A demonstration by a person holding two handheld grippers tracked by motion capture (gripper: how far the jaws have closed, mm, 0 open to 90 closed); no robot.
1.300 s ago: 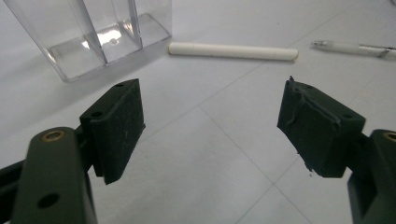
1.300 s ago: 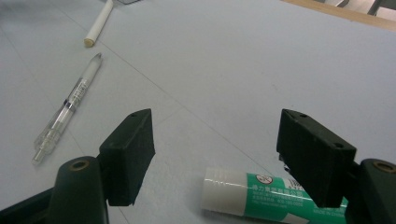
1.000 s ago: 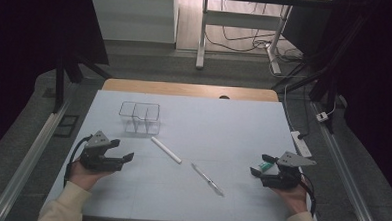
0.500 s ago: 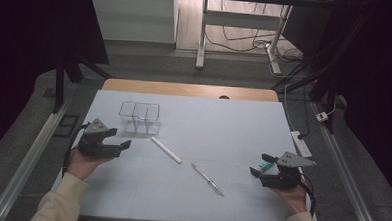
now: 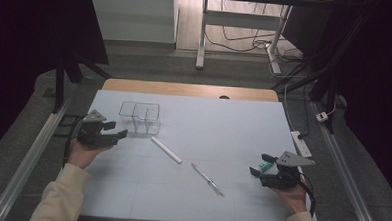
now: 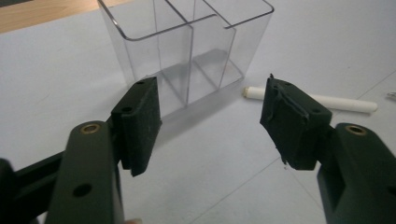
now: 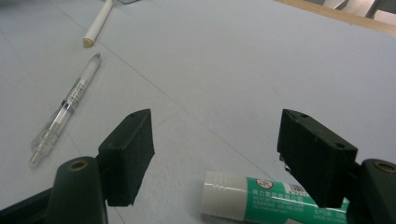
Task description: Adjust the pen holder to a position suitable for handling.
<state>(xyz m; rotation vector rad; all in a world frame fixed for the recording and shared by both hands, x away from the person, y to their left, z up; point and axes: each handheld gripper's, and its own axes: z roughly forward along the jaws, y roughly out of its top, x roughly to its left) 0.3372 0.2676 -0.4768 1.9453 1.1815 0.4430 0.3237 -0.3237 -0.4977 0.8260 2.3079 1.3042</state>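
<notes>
Clear plastic two-compartment organizer box point(image 6: 187, 51) is sitting upright on the pale blue table mat point(image 5: 223, 126), right in front of the left gripper point(image 5: 114, 132), which is hovering just short of it, not touching. Its jaws have just been closing in a bit but are still standing apart with nothing between the pads. Just beside the box, a white cylindrical stick point(image 6: 312, 99), chalk-like, is lying flat on the mat.

Over on the other side, the right gripper point(image 5: 259, 164) is resting low with its jaws spread wide, gripping nothing. A green-and-white tube with a white cap point(image 7: 261, 203) is lying on the mat right by them; it's carrying small print and a barcode, too tiny to read properly. A clear plastic pen point(image 7: 65, 109) is lying further out, between the two grippers.
</notes>
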